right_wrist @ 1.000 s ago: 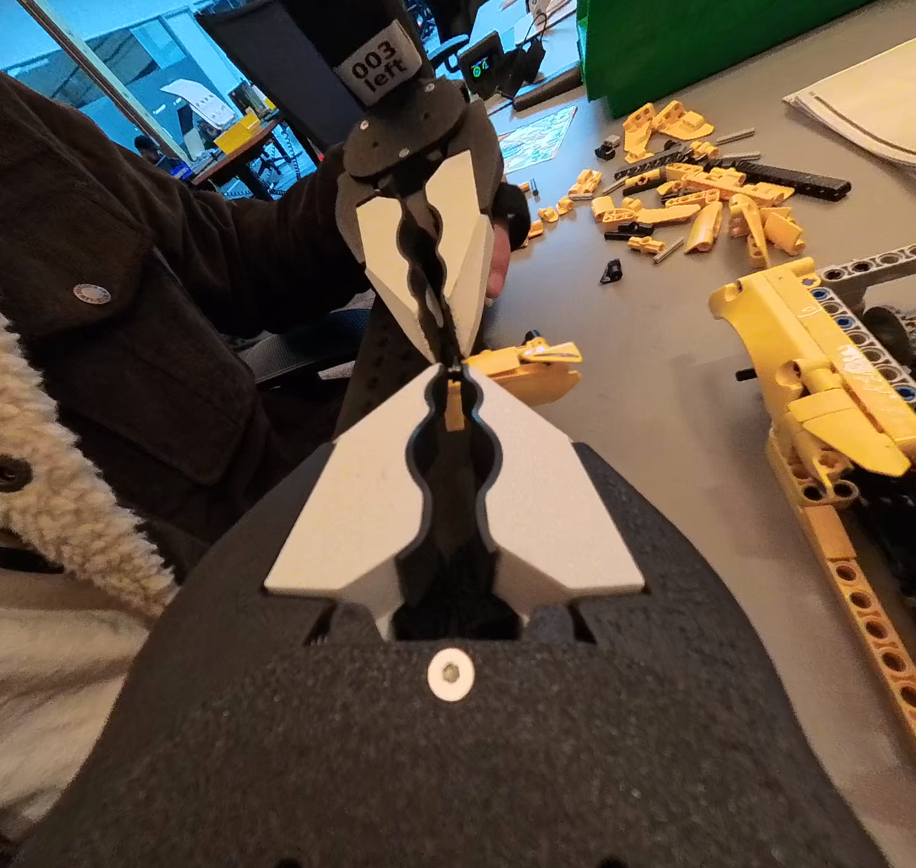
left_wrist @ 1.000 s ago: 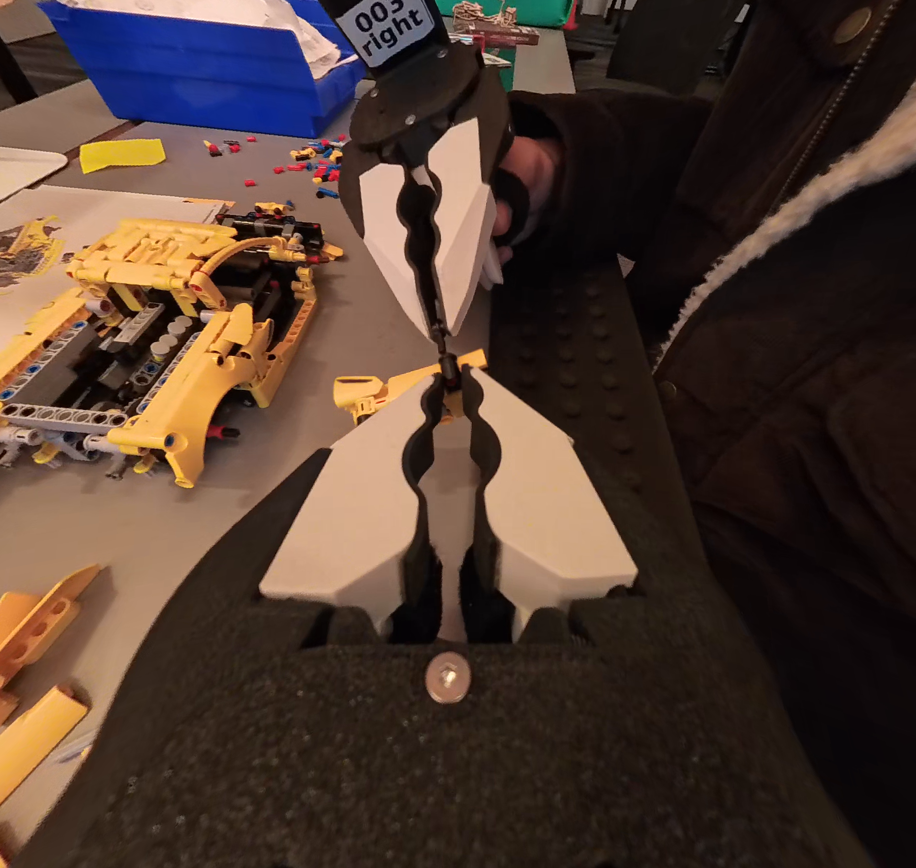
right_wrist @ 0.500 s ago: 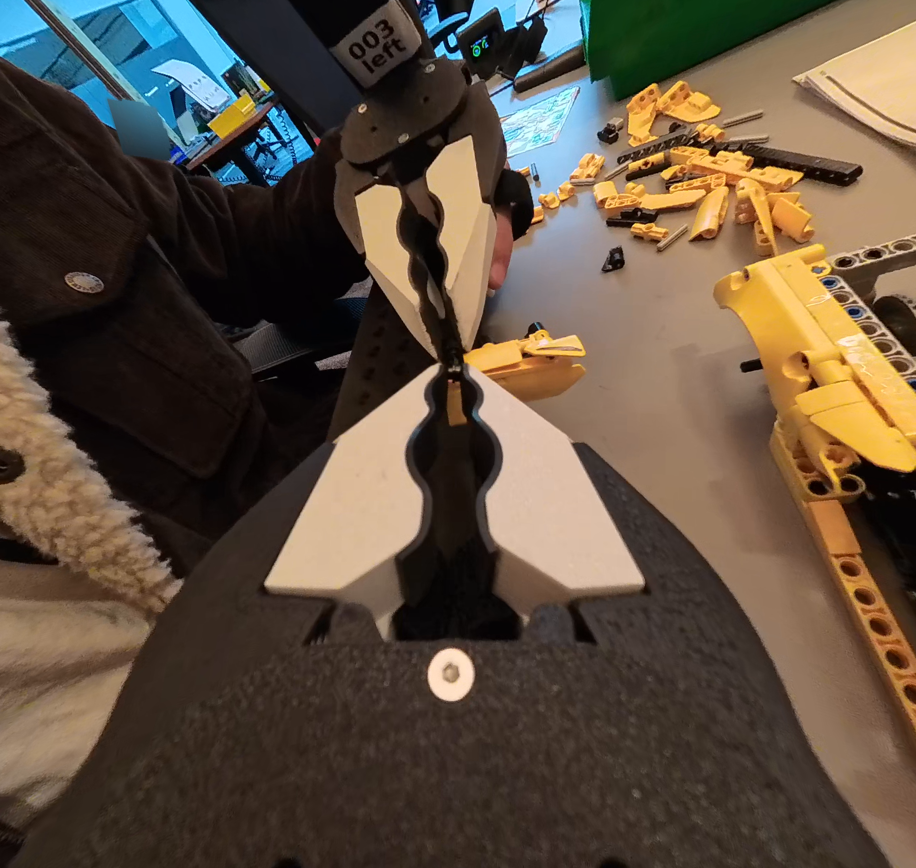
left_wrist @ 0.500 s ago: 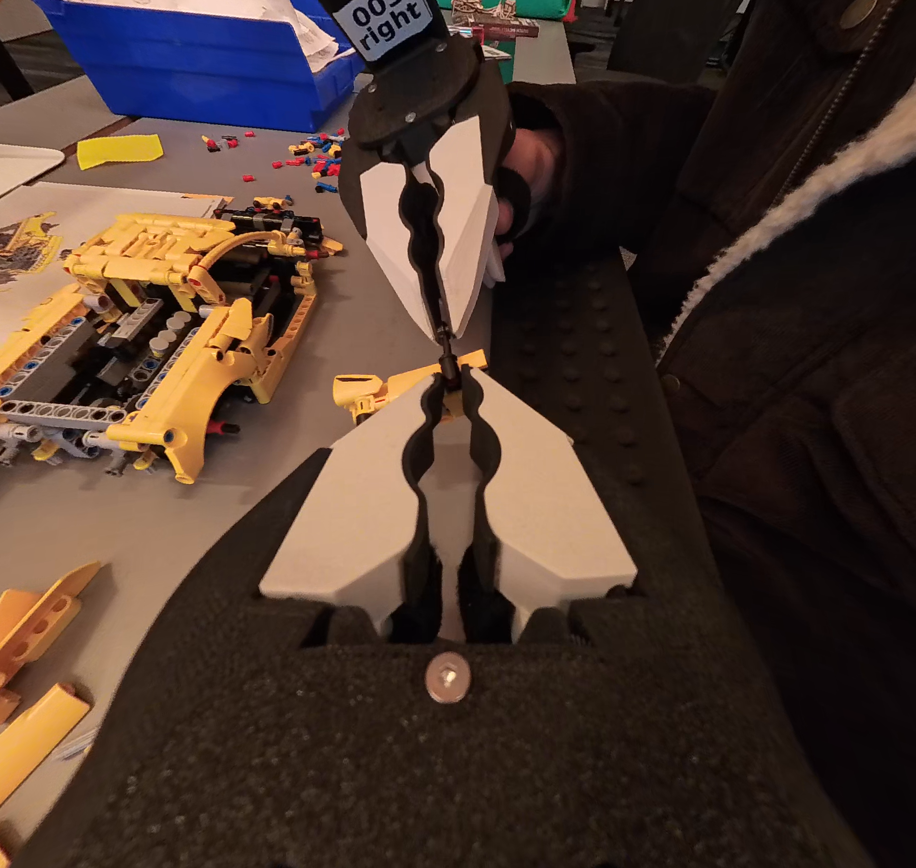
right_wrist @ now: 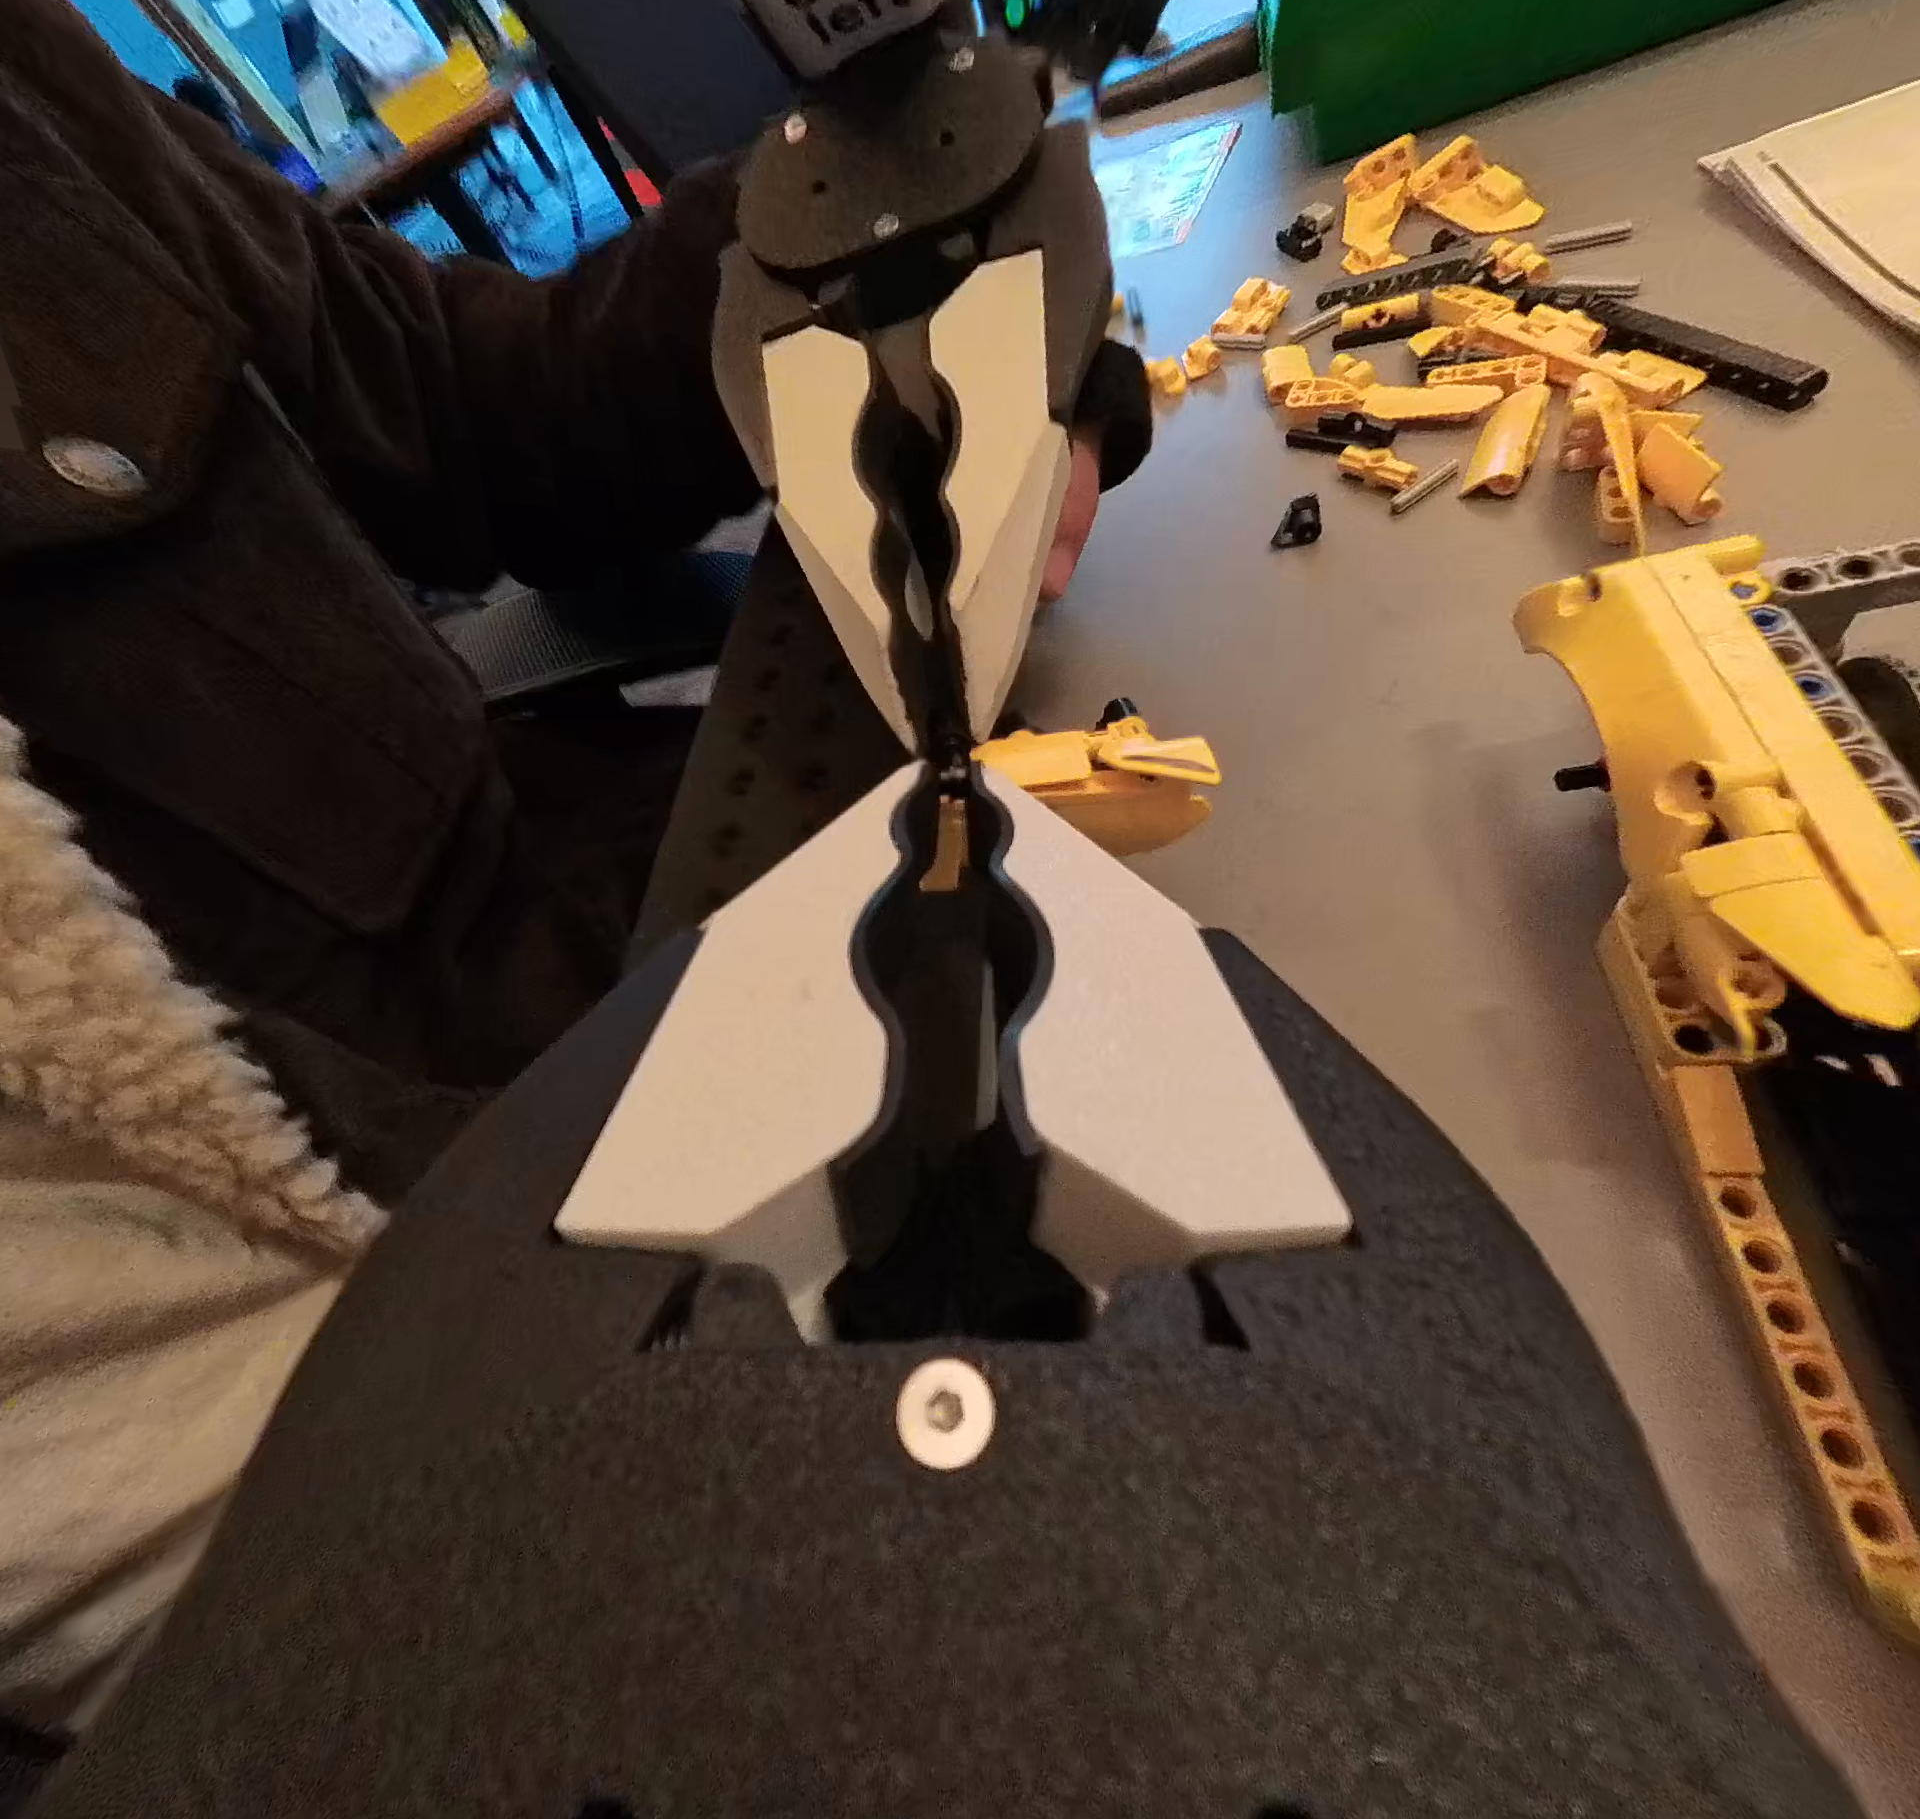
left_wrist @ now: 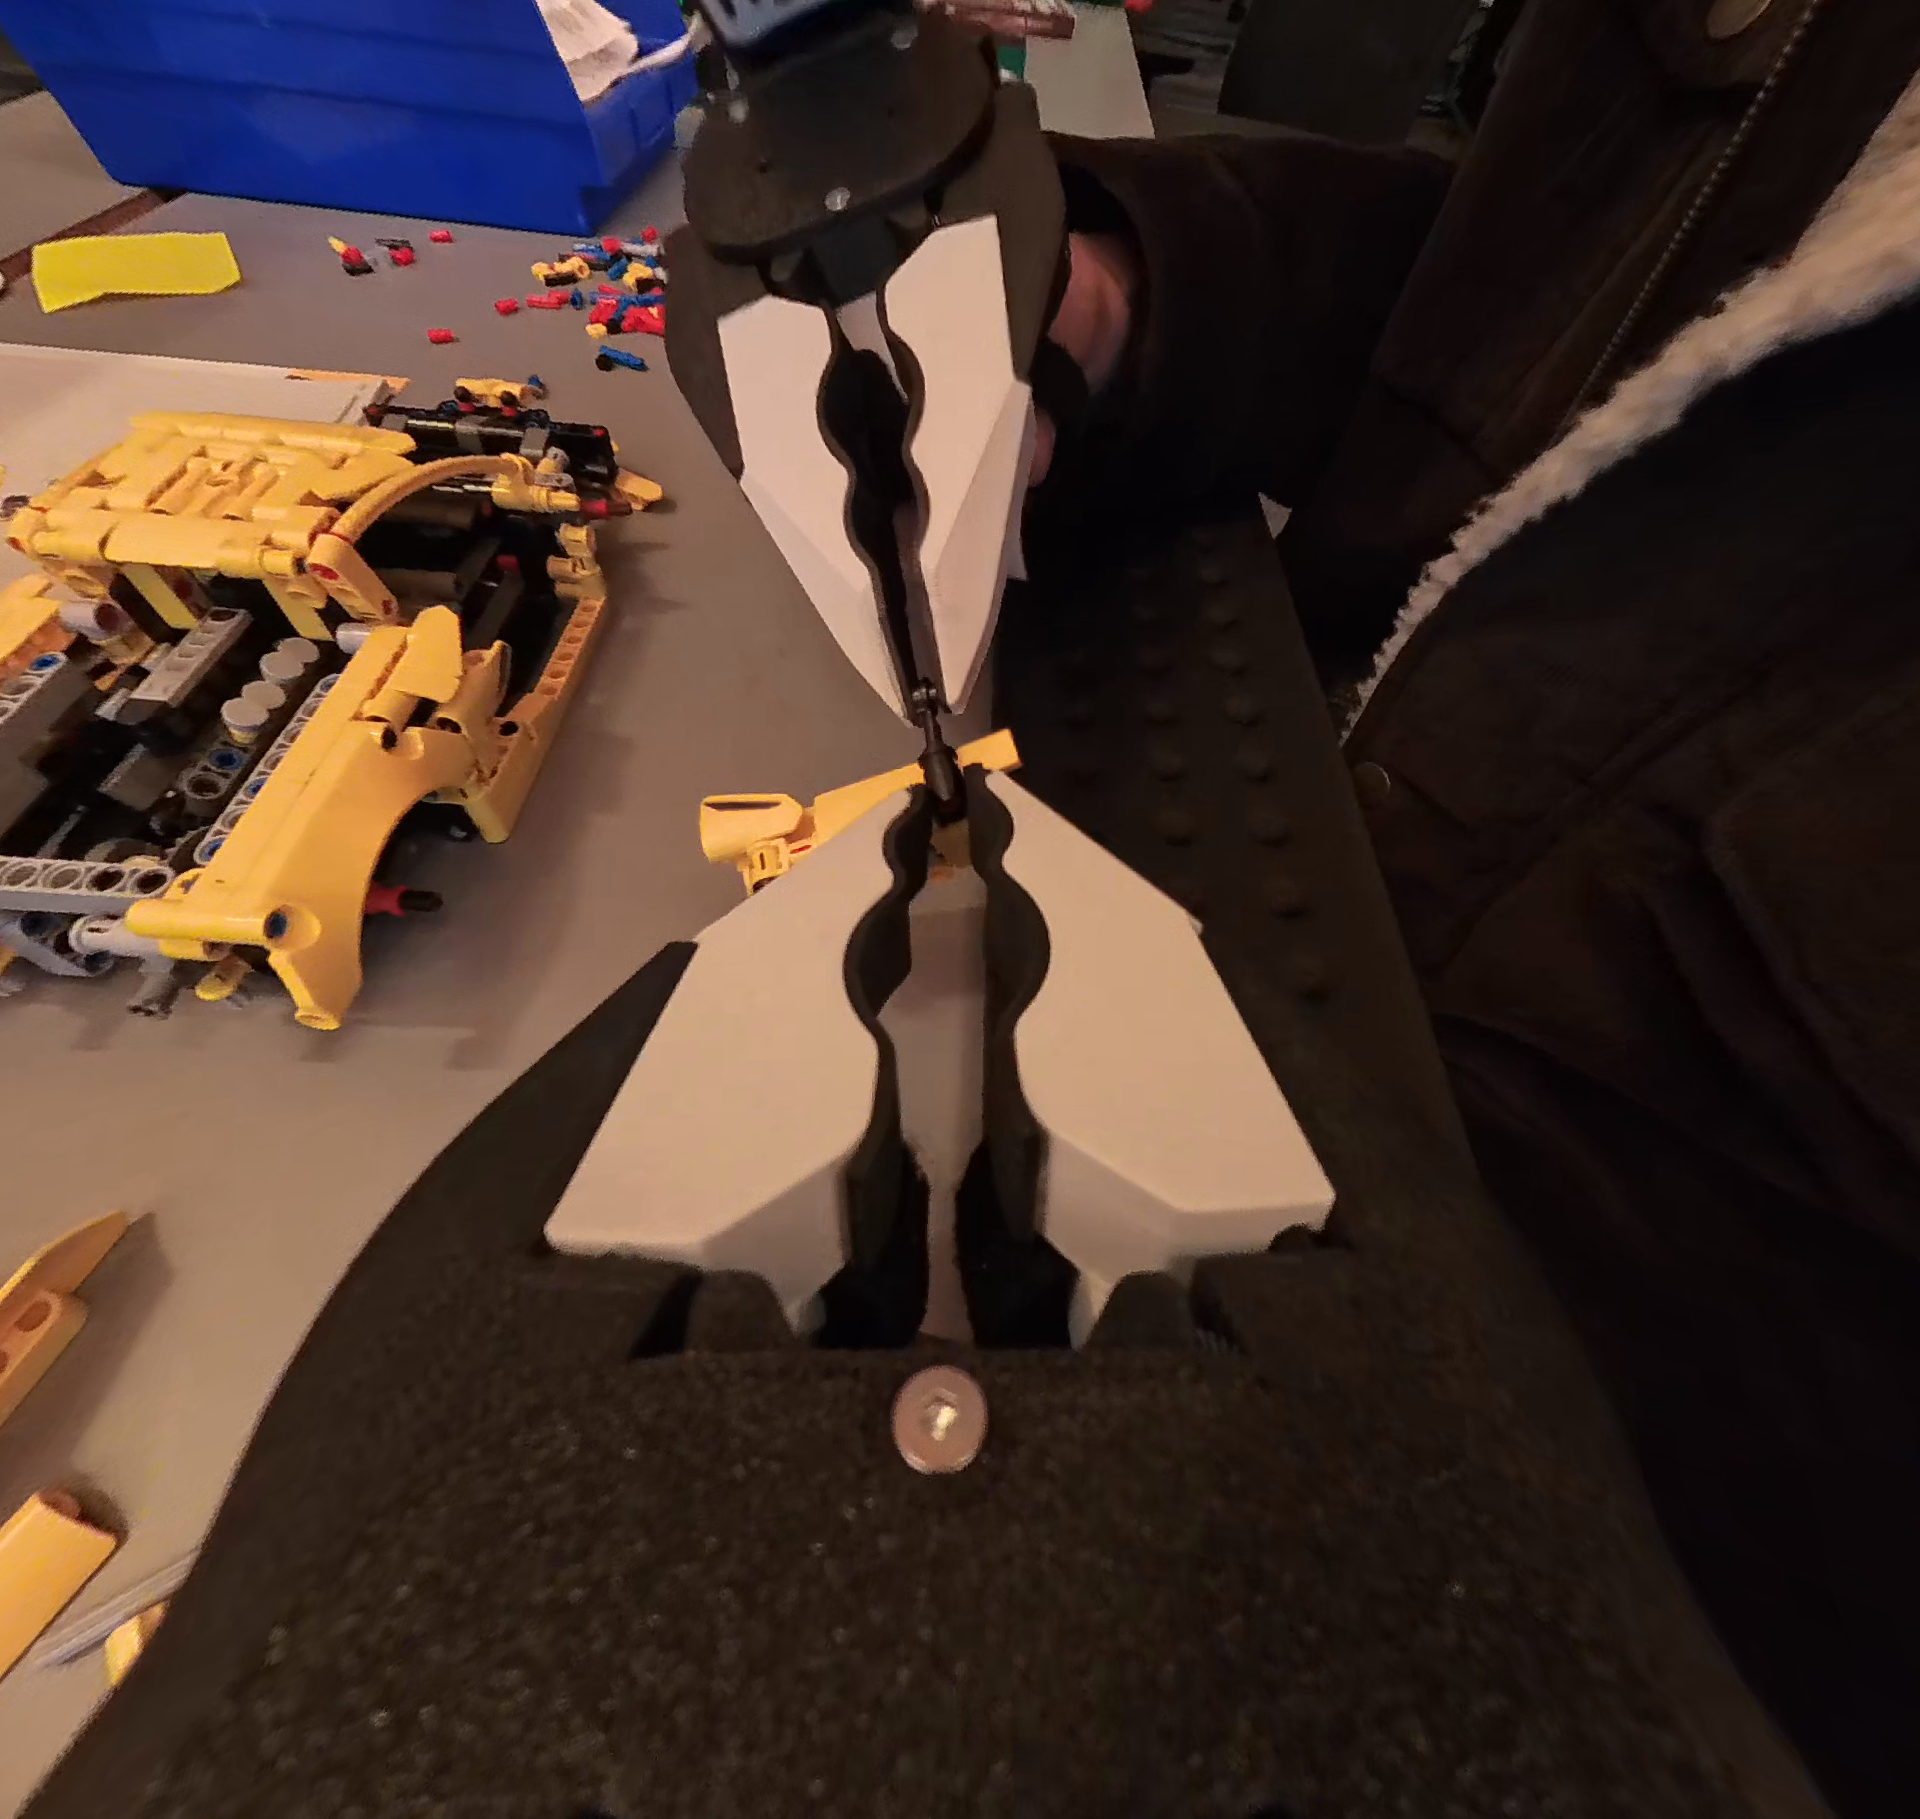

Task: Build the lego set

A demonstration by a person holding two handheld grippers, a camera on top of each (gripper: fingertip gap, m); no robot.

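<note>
Jaws of both grippers are clenched, tip to tip at frame centre: the left gripper [left_wrist: 940, 813] grasps a small yellow piece [left_wrist: 862, 795], seemingly to steady it while the right gripper [left_wrist: 923, 699] pushes in a black pin [left_wrist: 928, 730]. Pin's long axis runs along the right jaws, pointing down-frame at the piece, which is held above the worktop [left_wrist: 727, 626].
</note>
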